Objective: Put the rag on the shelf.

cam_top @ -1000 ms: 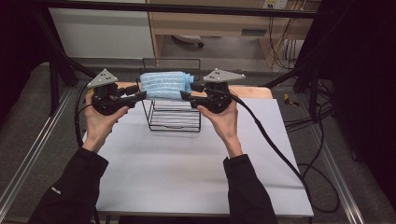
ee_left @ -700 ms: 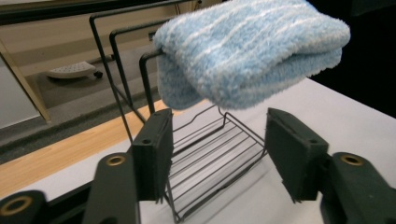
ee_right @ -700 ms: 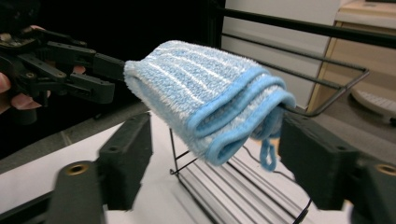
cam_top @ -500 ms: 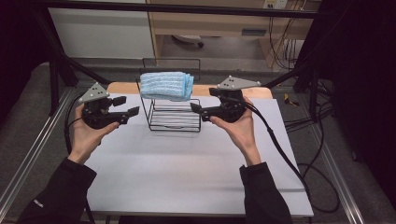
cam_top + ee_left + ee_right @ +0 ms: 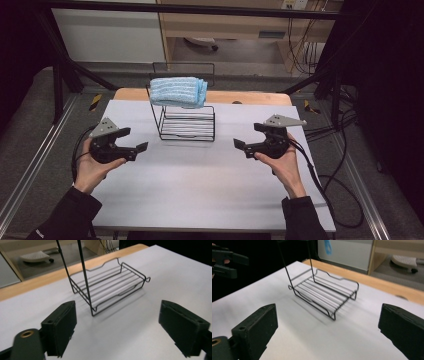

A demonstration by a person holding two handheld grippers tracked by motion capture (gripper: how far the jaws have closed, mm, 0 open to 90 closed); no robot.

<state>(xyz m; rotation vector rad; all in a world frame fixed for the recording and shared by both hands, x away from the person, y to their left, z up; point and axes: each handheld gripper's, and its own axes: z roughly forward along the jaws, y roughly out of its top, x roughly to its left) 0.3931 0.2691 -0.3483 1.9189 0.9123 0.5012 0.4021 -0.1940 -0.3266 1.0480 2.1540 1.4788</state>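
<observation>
A folded blue towel [image 5: 177,91] lies on the top tier of a black wire rack [image 5: 187,125] at the back middle of the white table [image 5: 200,195]. My left gripper [image 5: 136,140] hovers low at the table's left, well apart from the rack, jaws pointing at it. My right gripper [image 5: 247,136] mirrors it at the right. Both pairs of jaws have just been opening and stand wide with nothing between them. The rack's bare lower shelf [image 5: 110,287] lies beyond my left gripper [image 5: 122,327], and that same lower shelf [image 5: 324,293] beyond my right gripper [image 5: 328,330].
A wooden strip [image 5: 250,97] runs along the table's far edge. Cables [image 5: 325,190] trail off the right side onto the floor. Metal frame rails [image 5: 30,170] flank the table. The left gripper [image 5: 227,261] shows far off in the right gripper view.
Both grippers have drawn away from the towel's ends, outward, down and towards the person, and their jaws have spread. The towel stays on top of the rack.
</observation>
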